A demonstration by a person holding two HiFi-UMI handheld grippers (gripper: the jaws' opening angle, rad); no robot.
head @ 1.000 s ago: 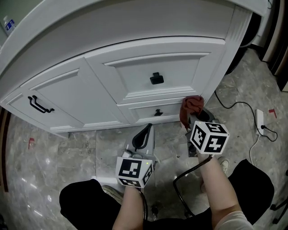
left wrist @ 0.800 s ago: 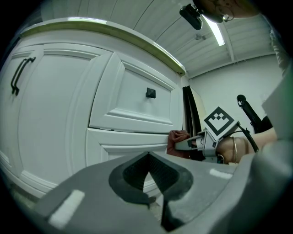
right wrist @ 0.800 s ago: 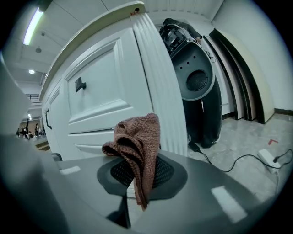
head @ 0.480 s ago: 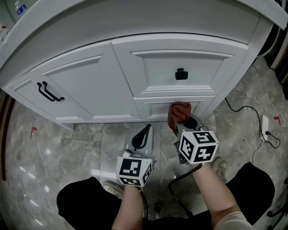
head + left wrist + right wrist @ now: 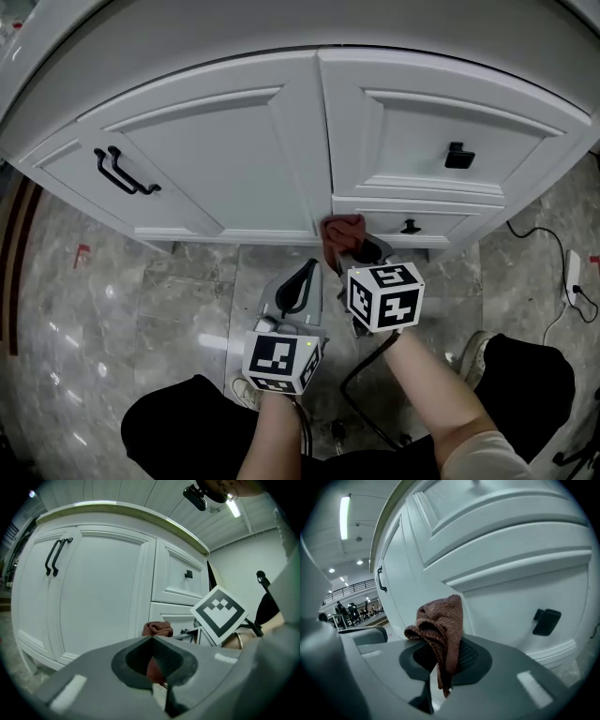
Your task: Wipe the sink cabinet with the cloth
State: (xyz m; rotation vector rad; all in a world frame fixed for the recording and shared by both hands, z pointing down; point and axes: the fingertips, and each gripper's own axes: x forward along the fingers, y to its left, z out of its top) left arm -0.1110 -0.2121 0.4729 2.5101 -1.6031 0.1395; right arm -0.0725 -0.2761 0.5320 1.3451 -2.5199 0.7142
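- Cloth, reddish-brown and bunched, is pinched between the jaws of my right gripper.
- It appears to touch the white sink cabinet low on its front, between the door and the lower of 2 drawers.
- My left gripper hangs just beside the right, over the floor, jaws pressed together on nothing.

Your right tongs have carried the cloth leftward along the cabinet's lower edge, from right of the small knob to left of it, near frame centre. The cabinet itself now sits further right in your head view.
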